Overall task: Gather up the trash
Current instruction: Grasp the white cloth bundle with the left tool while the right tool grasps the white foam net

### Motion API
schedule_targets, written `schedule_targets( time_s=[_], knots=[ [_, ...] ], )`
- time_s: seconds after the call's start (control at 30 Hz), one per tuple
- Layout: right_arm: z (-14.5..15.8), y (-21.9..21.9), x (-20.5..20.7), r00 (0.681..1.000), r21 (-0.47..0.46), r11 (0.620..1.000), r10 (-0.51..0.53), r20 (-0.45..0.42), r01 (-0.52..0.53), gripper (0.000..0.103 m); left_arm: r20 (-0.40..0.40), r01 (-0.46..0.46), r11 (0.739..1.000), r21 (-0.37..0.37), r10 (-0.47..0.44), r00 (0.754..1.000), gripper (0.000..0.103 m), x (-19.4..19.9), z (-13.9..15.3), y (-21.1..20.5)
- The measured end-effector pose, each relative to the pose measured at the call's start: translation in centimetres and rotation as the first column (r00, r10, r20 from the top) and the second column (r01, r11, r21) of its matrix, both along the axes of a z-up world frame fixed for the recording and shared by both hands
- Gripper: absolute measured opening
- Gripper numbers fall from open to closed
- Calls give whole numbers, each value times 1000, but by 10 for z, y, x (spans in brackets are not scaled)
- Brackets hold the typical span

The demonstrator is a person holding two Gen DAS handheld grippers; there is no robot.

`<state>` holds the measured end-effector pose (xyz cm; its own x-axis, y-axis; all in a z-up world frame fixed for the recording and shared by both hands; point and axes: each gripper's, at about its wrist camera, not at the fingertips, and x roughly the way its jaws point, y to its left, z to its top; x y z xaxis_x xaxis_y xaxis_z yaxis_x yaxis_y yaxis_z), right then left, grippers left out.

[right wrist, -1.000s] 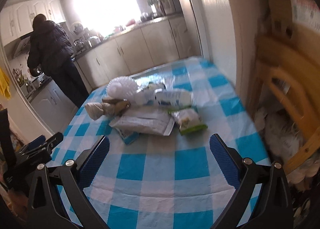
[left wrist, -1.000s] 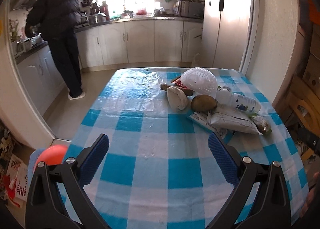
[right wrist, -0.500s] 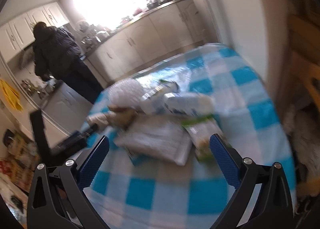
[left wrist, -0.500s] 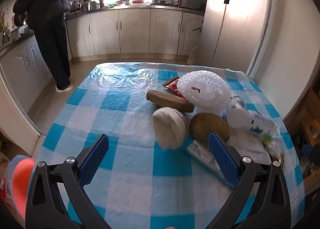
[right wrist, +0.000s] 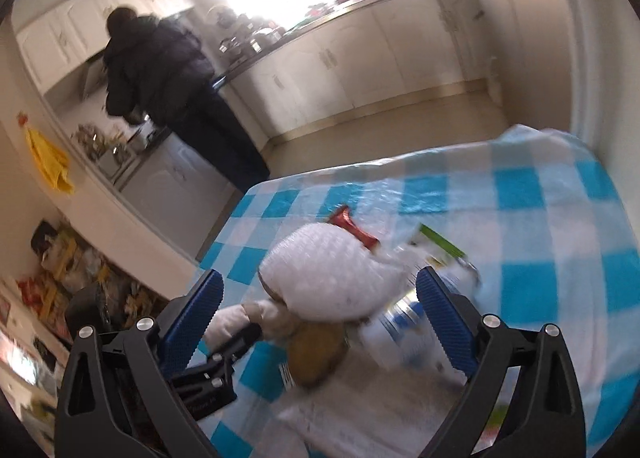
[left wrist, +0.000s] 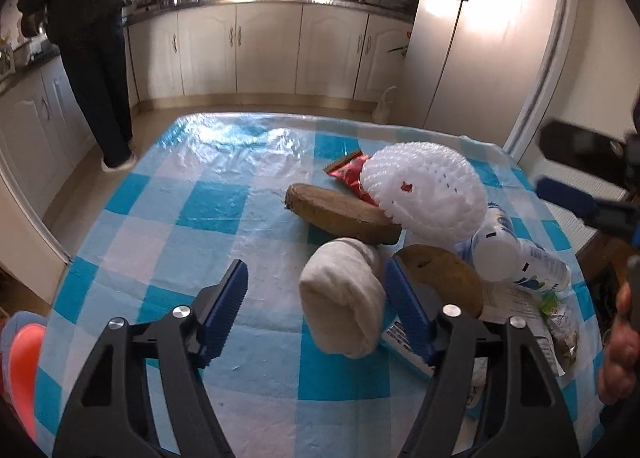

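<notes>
Roll of white cloth lengthwise toward closing left gripper, unpinched.

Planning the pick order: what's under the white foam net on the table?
The white foam net lies over one end of a brown root and a red wrapper, whose hidden parts I can't see. A white bottle lies partly beneath its edge. Anything else underneath is covered.

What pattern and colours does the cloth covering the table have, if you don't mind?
The tablecloth is a blue-and-white check, clearest in the left wrist view.
</notes>
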<state>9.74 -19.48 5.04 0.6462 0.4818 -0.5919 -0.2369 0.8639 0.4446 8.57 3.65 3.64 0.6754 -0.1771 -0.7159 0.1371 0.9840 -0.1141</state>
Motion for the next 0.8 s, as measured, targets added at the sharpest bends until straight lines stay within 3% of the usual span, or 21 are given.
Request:
schedule_targets(
  time_s=[0.2,0.23,0.27,0.3,0.4,0.6,0.67,0.8],
  knots=[
    [-18,19,34,999,-81,996,23,-45,-26,93,-7,18,1000,7,-18,1000,54,1,-3,-1],
    [-21,20,36,998,-81,996,28,-53,-32,90,-7,21,1000,6,-21,1000,50,1,-4,-2],
    [-25,21,40,997,-80,996,35,-63,-40,74,-6,24,1000,3,-24,1000,44,1,-4,-2],
    [-28,23,41,997,-83,995,41,-72,-47,67,-6,27,1000,-1,-27,1000,41,0,-4,-2],
    [-41,29,49,993,-120,992,37,-114,-51,65,-8,32,999,-19,-33,999,38,-2,-3,0],
    [-43,31,47,992,-124,991,37,-122,-53,49,-16,37,998,-41,-38,999,32,-8,-2,1],
    [-40,33,43,993,-126,991,39,-113,-53,35,-16,31,998,-53,-32,999,32,-9,0,3],
    [-31,40,33,996,-153,987,38,-85,-51,23,-15,23,997,-69,-24,1000,31,-16,3,9]
  ],
)
